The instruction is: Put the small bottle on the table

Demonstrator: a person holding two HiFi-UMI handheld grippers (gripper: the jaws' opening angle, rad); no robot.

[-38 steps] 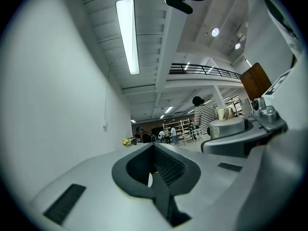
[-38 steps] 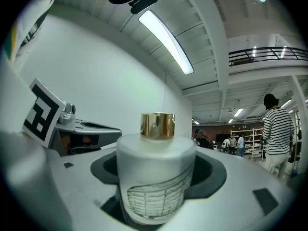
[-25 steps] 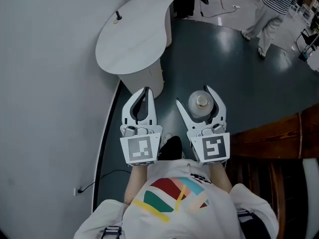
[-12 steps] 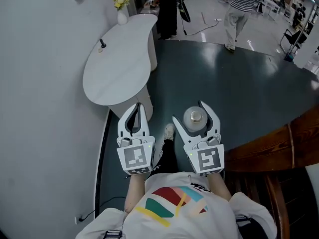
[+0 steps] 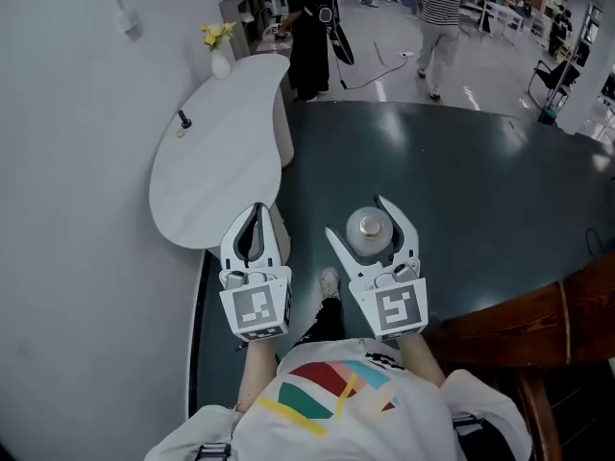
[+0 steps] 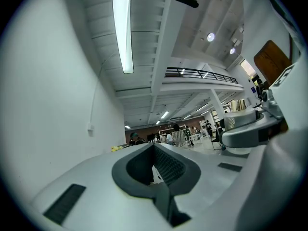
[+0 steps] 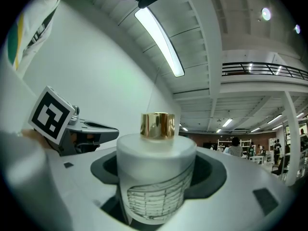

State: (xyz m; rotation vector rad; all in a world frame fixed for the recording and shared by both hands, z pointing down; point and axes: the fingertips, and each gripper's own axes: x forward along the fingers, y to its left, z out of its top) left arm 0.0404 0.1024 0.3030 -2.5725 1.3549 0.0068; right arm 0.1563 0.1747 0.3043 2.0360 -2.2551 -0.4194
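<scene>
Frosted white small bottle [image 5: 368, 229], gold cap up, pinched upright in right gripper [image 5: 357, 217]; table [image 5: 207, 176] lies ahead-left, its near edge beside pressed-together, empty left gripper [image 5: 255, 209].

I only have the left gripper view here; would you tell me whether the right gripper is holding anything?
Observer: Yes, the right gripper is shut on a small white bottle.
Operator: Thank you. Is it over the table yet?
Observer: No. In the head view it shows against the dark floor; the table lies ahead, to its left.
Operator: Is anything near the table's wall side?
Observer: One small dark object stands there.
</scene>
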